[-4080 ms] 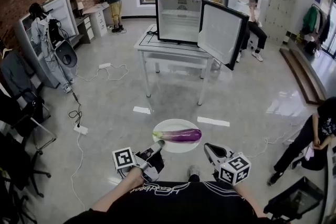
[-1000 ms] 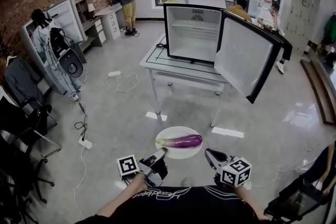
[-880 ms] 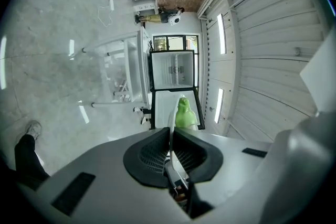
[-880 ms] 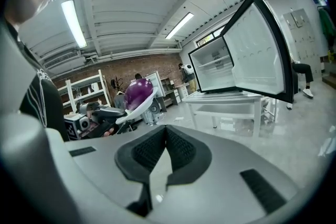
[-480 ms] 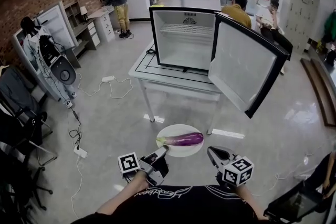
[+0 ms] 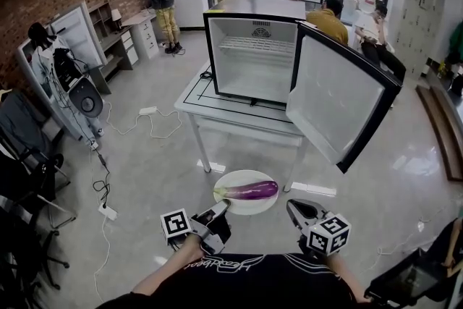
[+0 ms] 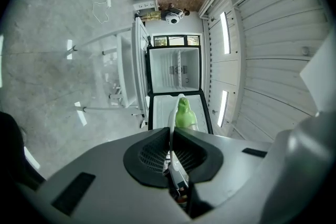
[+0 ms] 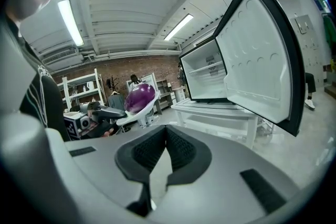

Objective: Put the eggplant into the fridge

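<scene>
Pinching the plate's (image 6: 246, 176) near-left rim in the left claw (image 6: 220, 210), pads clamped on the thin white edge. Holding the right claw (image 6: 295, 208) closed on nothing, just beside the plate's near-right rim and apart from it. Carrying the eggplant (image 6: 252, 190) across the plate's middle, green stem toward the left edge, purple end toward the right. Nearer the fridge (image 6: 253, 58) than a second ago: larger in the head view now, set toward the far edge of the surface (image 6: 230, 112), door (image 6: 340, 101) swung wide to the right. No shift of the eggplant on the plate meanwhile. Probably mid-approach, then: short of the surface's near edge, with raising the plate to the opening not yet done.
</scene>
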`<state>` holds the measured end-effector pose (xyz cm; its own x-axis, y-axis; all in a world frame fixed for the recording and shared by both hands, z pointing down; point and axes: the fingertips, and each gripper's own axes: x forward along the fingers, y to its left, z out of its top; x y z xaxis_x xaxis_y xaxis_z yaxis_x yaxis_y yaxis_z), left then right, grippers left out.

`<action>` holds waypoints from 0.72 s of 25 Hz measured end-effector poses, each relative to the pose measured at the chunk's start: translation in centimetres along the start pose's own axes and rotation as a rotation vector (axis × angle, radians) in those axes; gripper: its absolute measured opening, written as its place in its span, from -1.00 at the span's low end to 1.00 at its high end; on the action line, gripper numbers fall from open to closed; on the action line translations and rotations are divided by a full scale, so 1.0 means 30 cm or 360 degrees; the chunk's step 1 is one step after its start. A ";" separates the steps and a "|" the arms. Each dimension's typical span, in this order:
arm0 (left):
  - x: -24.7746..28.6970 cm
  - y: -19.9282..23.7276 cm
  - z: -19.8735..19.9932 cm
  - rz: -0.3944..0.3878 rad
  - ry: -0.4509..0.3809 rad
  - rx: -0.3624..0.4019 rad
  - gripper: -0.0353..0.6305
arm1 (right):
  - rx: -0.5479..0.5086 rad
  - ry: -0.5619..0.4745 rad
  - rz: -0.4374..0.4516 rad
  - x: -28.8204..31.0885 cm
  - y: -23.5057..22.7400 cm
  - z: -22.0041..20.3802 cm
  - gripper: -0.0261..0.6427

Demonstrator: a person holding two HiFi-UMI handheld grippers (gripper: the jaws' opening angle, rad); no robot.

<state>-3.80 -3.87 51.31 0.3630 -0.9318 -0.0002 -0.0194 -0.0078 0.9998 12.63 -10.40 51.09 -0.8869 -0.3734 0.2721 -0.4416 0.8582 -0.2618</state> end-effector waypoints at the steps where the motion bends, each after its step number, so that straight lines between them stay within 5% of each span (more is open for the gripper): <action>1: 0.004 0.001 0.005 0.0005 -0.0001 0.0001 -0.82 | 0.0007 0.0004 0.0008 0.004 0.004 0.002 -0.90; 18: 0.165 0.024 0.097 0.0025 0.0107 -0.0012 -0.82 | 0.0071 -0.0049 -0.0083 0.090 -0.110 0.011 -0.90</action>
<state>-4.74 -9.56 51.96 0.4247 -0.9052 0.0167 -0.0184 0.0098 0.9998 11.65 -14.37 52.38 -0.8659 -0.4286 0.2579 -0.4925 0.8210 -0.2890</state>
